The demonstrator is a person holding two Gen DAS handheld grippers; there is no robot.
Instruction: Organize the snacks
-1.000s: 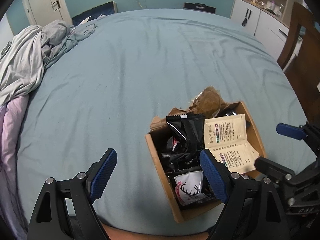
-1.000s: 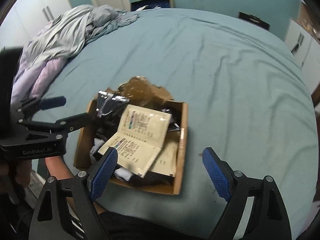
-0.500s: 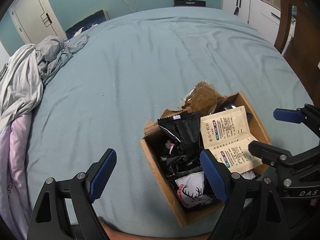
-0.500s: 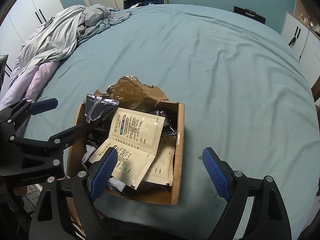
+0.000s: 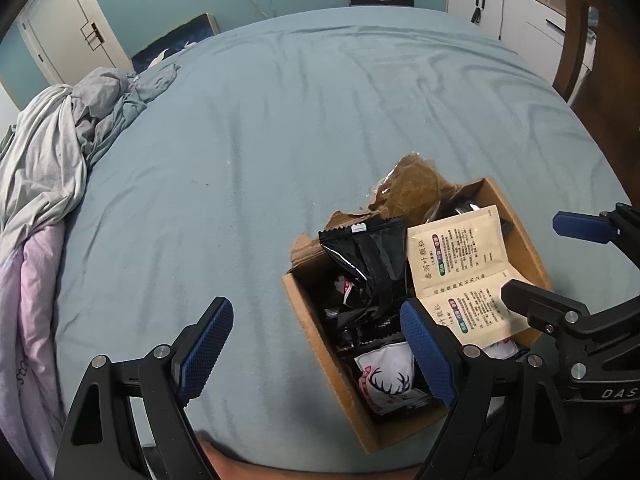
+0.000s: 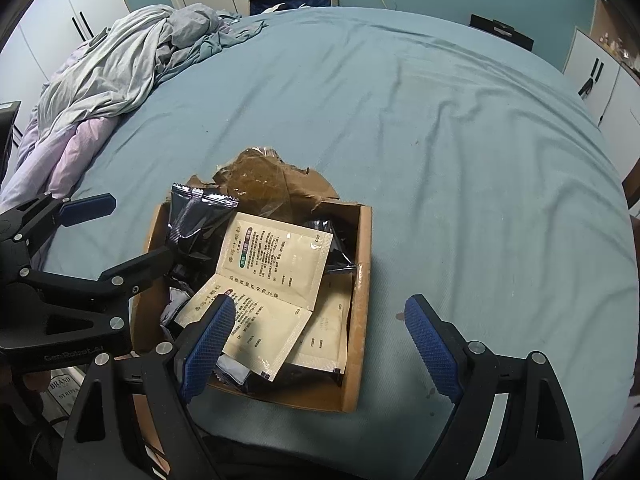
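A brown cardboard box sits on the blue bed near its front edge. It holds a black foil packet, joined beige sachets and a white packet with antlers. A crinkled brown wrapper lies at the box's far end. My left gripper hangs open over the box's left wall, holding nothing. My right gripper hangs open over the box's right wall, also holding nothing. Each shows in the other's view: the right gripper, the left gripper.
Crumpled grey bedclothes and a pink quilt are heaped along the bed's left side. White cabinets and a dark wooden chair stand past the bed's right edge. Broad blue sheet stretches beyond the box.
The right gripper has lifted slightly away from the box, then held still. The left view has rolled a little. Both grippers stay open and the packets have not moved.
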